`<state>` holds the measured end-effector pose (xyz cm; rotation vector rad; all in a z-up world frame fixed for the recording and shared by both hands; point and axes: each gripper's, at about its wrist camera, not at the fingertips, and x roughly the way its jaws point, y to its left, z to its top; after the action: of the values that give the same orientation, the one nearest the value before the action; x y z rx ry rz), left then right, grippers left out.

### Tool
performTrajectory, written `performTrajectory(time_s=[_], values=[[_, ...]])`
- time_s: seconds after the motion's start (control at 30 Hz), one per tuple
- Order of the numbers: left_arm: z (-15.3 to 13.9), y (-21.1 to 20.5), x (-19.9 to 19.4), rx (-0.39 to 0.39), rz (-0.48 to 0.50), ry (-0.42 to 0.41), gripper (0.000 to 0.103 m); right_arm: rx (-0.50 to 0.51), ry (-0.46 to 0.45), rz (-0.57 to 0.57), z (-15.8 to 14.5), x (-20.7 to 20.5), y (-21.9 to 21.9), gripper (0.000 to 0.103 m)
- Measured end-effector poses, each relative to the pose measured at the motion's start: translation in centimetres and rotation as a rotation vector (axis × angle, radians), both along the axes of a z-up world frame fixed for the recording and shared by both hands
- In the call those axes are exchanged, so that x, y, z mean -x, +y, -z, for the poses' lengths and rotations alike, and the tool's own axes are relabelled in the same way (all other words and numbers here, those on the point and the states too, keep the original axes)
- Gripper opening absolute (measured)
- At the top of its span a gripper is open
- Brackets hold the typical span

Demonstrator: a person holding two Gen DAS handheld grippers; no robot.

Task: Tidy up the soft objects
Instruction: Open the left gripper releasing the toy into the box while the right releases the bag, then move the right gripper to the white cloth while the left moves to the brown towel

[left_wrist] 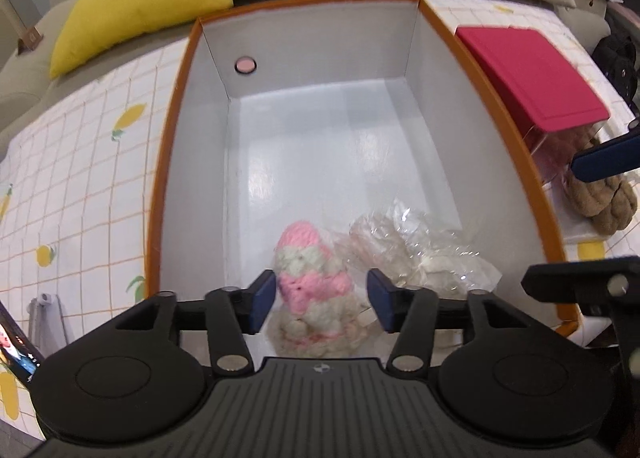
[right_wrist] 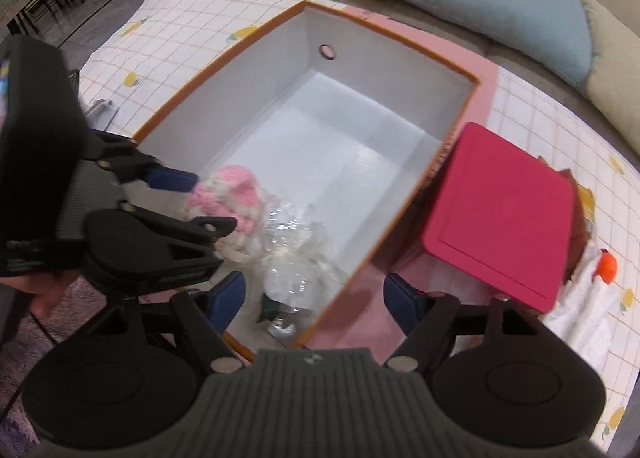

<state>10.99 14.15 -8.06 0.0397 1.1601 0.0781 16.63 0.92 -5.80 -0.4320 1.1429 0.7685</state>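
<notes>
Two soft things already lie in the orange-rimmed box (left_wrist: 168, 161), both at its near end: a pink and white knitted toy (left_wrist: 310, 286) and, just beside it on the right, a white soft item in a clear plastic bag (left_wrist: 416, 250). The rest of the white box floor is bare.

The left claw (left_wrist: 320, 300) hangs over the near end of the box with its blue pads spread to either side of the knitted toy. From its own camera there is a gap on each side, so it looks released, with the toy lying in the box rather than held; contact on the far pad cannot be ruled out in the right wrist view.

The right claw (right_wrist: 314, 298) is released and grasps nothing, hovering over the near right corner of the box.

By my reading the task is partly done. A thick beige rope (left_wrist: 608, 197) lies outside the box near the bench's right edge, beside a red-lidded box (left_wrist: 532, 73); an orange item (right_wrist: 608, 266) shows there too. These probably remain to be put away.
</notes>
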Motion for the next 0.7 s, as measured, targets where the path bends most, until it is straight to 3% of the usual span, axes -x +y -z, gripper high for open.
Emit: performTrajectory(time_s=[0.3,0.53,0.7], values=[[-4.4,-1.9,2.8,-0.021,-0.015,-0.143,0.066,-0.047,-0.046,0.101,-0.8,0.0,-4.2,0.076],[-7.6,-5.3,5.2,0.048,0.017,-0.332,0.066,-0.138,-0.159,0.206,-1.8,2.0,-9.1,0.077],[-8.0,-8.3,5.8,0.127,0.073,-0.422,0.065,-0.199,-0.26,0.307,-1.9,3.9,-13.2,0.077]])
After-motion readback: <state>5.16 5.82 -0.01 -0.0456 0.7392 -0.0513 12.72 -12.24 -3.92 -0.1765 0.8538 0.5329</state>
